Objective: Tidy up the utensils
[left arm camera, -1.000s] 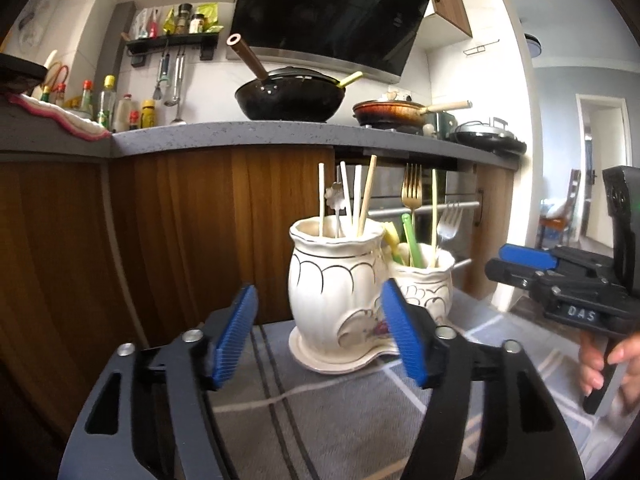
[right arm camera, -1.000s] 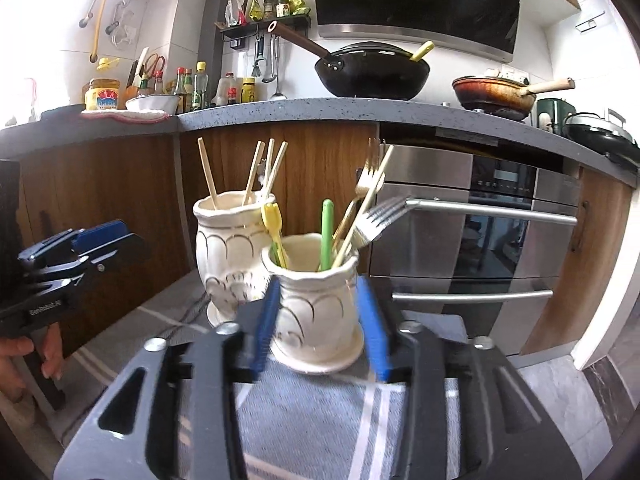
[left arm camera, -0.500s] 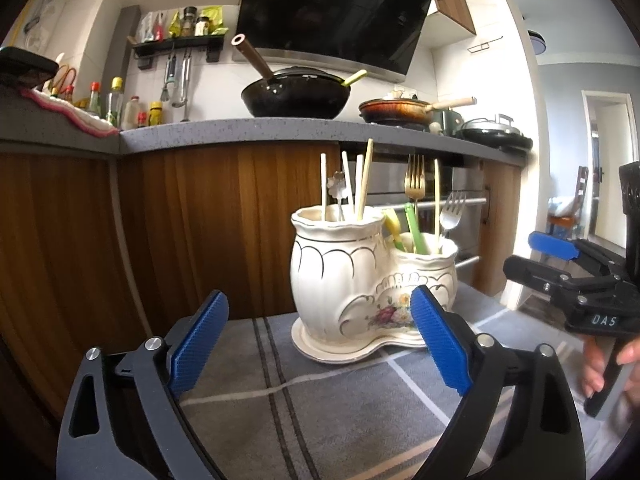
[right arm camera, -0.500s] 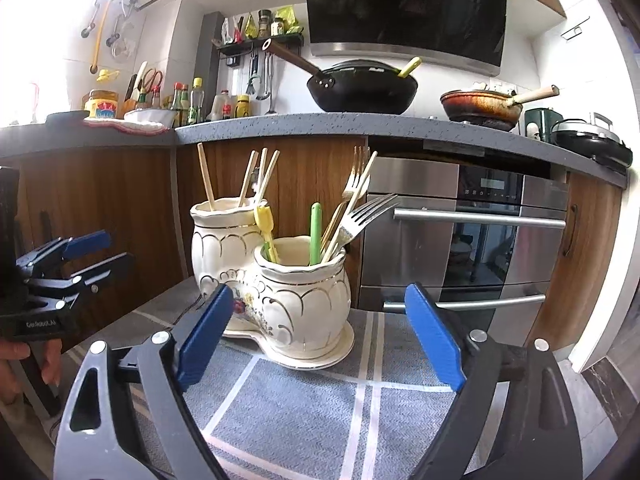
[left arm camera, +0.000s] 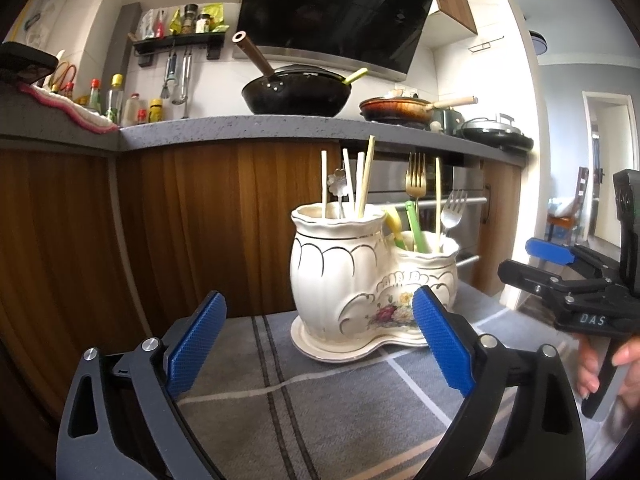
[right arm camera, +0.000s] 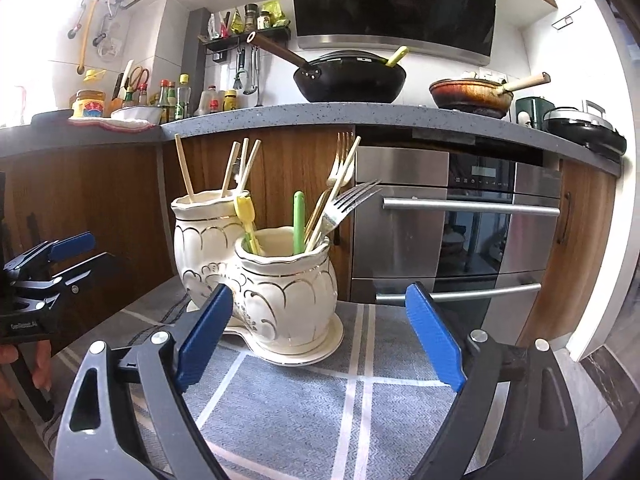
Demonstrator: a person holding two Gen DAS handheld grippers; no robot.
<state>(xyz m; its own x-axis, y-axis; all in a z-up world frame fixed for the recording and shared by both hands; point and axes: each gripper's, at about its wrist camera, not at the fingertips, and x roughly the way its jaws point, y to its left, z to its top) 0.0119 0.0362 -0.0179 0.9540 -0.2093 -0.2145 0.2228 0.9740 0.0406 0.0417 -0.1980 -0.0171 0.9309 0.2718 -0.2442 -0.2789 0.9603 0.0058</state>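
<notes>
Two joined cream holders (left arm camera: 362,276) are seen upright on one shared saucer, set on the grey checked cloth (left arm camera: 304,408). Chopsticks (left arm camera: 366,176) are stood handle-down in the taller pot, tips fanned upward; forks (right arm camera: 344,204) and a green handle (right arm camera: 298,216) are leaned up and rightward out of the shorter pot. Both jaws have just been opened: the left gripper (left arm camera: 316,336) and right gripper (right arm camera: 320,336) are held wide, nothing gripped. "DAS" is read on the right gripper's body.
</notes>
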